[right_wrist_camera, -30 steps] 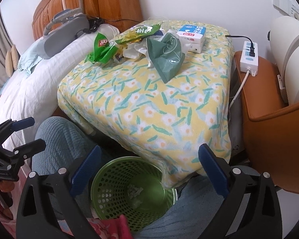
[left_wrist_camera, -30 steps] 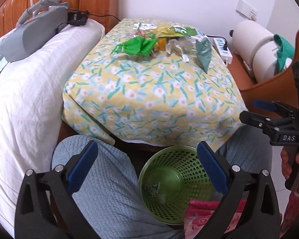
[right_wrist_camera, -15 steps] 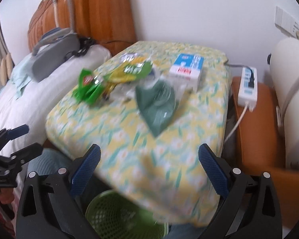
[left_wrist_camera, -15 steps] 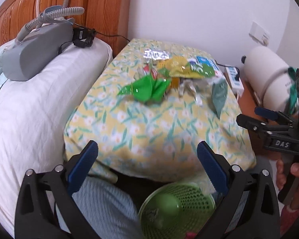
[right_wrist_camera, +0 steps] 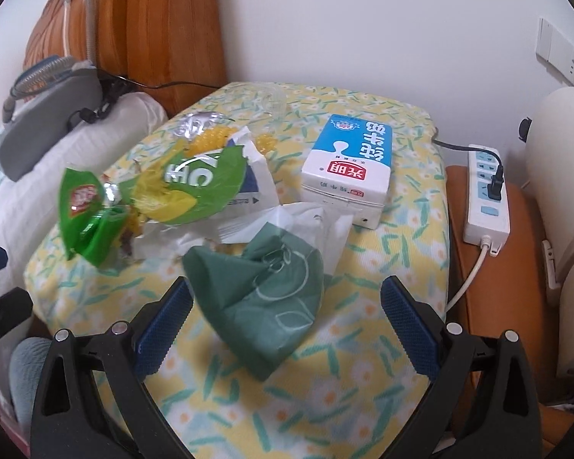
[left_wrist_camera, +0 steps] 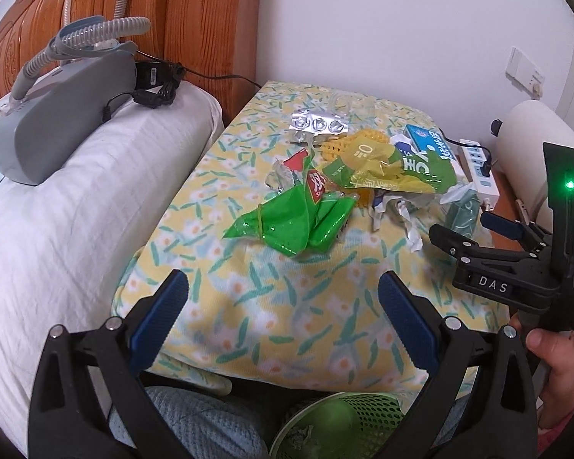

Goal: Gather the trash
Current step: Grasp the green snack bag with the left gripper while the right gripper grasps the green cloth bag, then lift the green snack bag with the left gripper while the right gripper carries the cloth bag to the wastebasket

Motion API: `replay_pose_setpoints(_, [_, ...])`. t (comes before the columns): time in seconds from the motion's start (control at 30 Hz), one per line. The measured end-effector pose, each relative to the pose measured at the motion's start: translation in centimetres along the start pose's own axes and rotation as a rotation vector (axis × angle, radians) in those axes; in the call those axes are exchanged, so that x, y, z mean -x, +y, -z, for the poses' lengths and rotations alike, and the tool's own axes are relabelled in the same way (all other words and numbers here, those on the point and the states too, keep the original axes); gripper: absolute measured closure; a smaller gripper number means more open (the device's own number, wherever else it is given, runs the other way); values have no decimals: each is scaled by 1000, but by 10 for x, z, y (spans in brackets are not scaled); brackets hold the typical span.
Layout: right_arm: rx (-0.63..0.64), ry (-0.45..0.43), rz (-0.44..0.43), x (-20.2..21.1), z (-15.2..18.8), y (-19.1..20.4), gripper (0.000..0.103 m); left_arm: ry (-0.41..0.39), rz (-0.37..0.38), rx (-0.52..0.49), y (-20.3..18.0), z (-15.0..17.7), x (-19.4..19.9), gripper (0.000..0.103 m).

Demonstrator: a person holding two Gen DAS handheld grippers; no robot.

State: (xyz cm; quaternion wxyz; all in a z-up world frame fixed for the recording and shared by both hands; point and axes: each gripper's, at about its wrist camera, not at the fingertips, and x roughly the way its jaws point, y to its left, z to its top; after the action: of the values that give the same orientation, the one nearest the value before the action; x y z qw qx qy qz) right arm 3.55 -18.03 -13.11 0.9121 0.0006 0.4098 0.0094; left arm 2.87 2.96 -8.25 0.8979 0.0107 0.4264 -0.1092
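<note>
Trash lies in a heap on the flower-cloth table (left_wrist_camera: 271, 306): a bright green wrapper (left_wrist_camera: 287, 222), a yellow-green snack bag (left_wrist_camera: 382, 168), a silver blister pack (left_wrist_camera: 317, 126) and a blue-white milk carton (right_wrist_camera: 348, 160). My left gripper (left_wrist_camera: 283, 298) is open and empty, short of the green wrapper. My right gripper (right_wrist_camera: 287, 298) hovers over a dark green bag (right_wrist_camera: 260, 294). Its jaws are closing with the bag between them, but the pads are not pressing on it. The right gripper (left_wrist_camera: 465, 227) also shows in the left wrist view. A green mesh basket (left_wrist_camera: 344, 424) stands below the table's front edge.
To the left, a white pillow (left_wrist_camera: 76, 210) carries a grey device with a hose (left_wrist_camera: 57, 107) against a wooden headboard (left_wrist_camera: 195, 19). A power strip (right_wrist_camera: 486, 191) lies on an orange seat (right_wrist_camera: 497, 287) to the right. A blue-trousered knee (left_wrist_camera: 195, 420) sits beside the basket.
Both grippers have moved forward from over the basket to the table. The basket has slid to the bottom of the left view and out of the right view.
</note>
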Motion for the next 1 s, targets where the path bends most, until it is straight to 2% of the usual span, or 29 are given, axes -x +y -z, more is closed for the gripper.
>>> replay_pose_setpoints(0.17, [-21, 14, -43, -5, 1, -8, 39, 3, -14, -3, 0, -7, -13, 8])
replay_pose_setpoints(0.37, [-48, 8, -81, 2, 5, -16, 47, 2, -35, -40, -6, -16, -29, 8])
replay_pose_setpoints(0.57, [-69, -8, -104, 19, 10, -21, 48, 2, -49, -86, -14, -27, -47, 8])
replay_pose_setpoints(0.63, [-77, -16, -112, 26, 11, -23, 48, -5, -51, -96, -15, -32, -51, 11])
replay_pose_setpoints(0.83, [-97, -25, -138, 36, 14, -28, 48, 3, -45, -142, -18, -37, -60, 26])
replay_pose_setpoints(0.9, [-95, -25, -143, 38, 16, -27, 48, 6, -43, -152, -17, -37, -62, 34])
replay_pose_setpoints(1.0, [-92, -27, -150, 40, 16, -26, 47, -4, -37, -146, -15, -35, -59, 36])
